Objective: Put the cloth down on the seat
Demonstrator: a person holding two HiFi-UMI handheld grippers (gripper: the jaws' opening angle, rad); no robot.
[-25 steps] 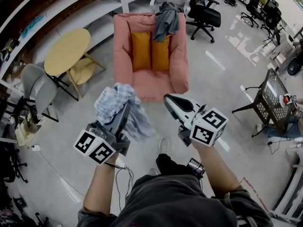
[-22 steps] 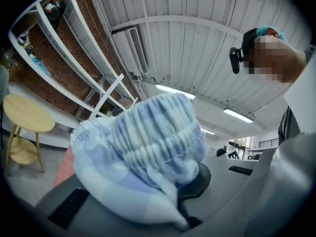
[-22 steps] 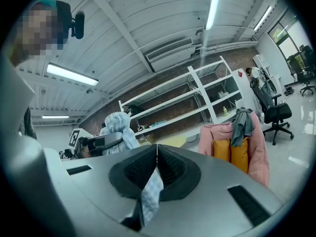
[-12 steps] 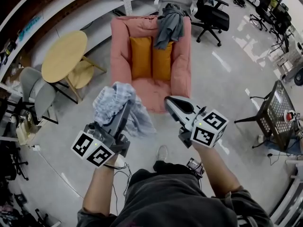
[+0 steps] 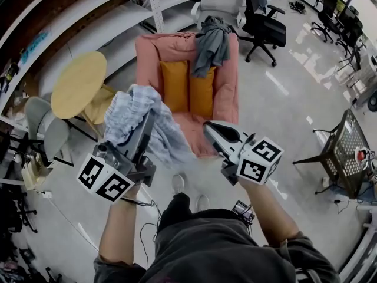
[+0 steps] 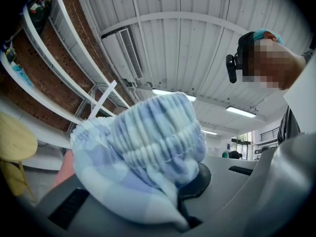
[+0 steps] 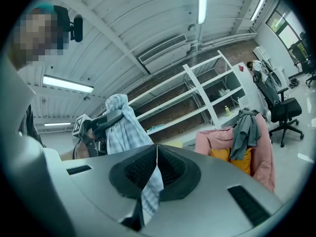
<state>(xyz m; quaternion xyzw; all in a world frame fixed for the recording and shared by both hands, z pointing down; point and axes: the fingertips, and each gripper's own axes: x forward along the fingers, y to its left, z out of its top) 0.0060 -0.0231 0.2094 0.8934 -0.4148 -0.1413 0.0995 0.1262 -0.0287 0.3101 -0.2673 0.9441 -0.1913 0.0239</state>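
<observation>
Cloth in L gripper, not yet on seat.
L gripper [image 5: 147, 125] jaws pinch the bunched blue-check cloth [image 5: 136, 112], held on near side of pink armchair [image 5: 227, 93]. R gripper [image 5: 210, 128] jaws pressed together, empty, just right of cloth. Grey garment [image 5: 212, 43] on chair back.

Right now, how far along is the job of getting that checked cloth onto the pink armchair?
Done: the checked cloth is picked up, bunched in the closed left tongs. In hand: it is held up in front of the pink armchair, with the right tongs closed beside it. Left: lowering it onto the seat in front of the orange cushions and letting go.
</observation>
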